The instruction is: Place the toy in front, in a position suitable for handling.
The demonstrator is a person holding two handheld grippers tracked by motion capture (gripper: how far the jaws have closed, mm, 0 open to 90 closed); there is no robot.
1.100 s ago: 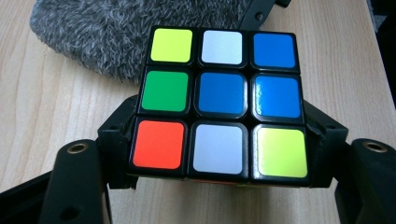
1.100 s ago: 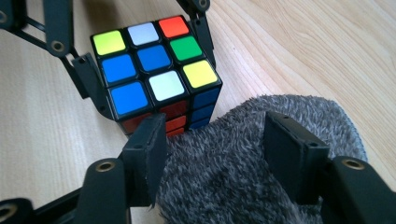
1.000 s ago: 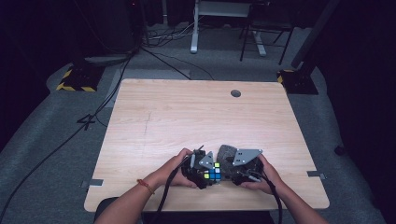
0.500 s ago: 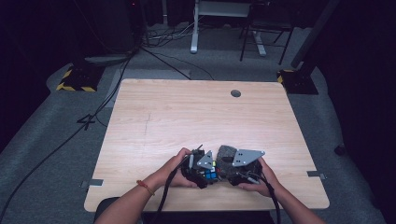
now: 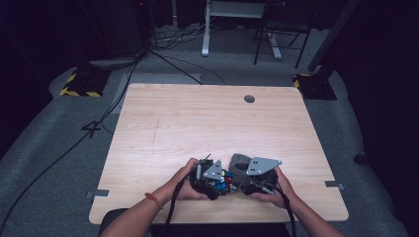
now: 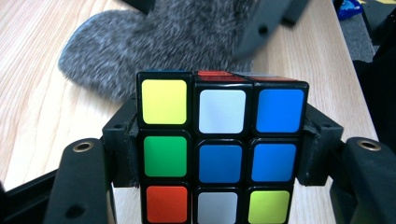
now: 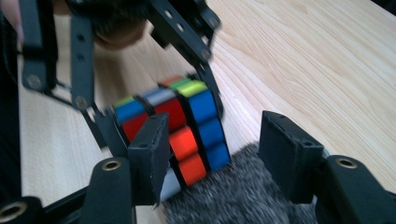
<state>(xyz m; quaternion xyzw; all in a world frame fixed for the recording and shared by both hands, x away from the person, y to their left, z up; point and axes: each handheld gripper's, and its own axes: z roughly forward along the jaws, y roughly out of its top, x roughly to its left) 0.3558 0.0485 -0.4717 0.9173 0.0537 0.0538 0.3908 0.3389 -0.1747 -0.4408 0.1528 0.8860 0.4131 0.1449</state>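
Cube [image 6: 219, 149] – yellow, white, blue, green, orange squares on black – beside fuzzy grey cloth [image 6: 154, 42], pale wood table [image 5: 197, 123]

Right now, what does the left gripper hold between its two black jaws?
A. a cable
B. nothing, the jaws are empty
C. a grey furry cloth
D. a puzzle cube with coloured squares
D. In the left gripper view the jaws of the left gripper press on both sides of the puzzle cube, whose coloured squares face the camera; the grey furry cloth lies behind it on the table.
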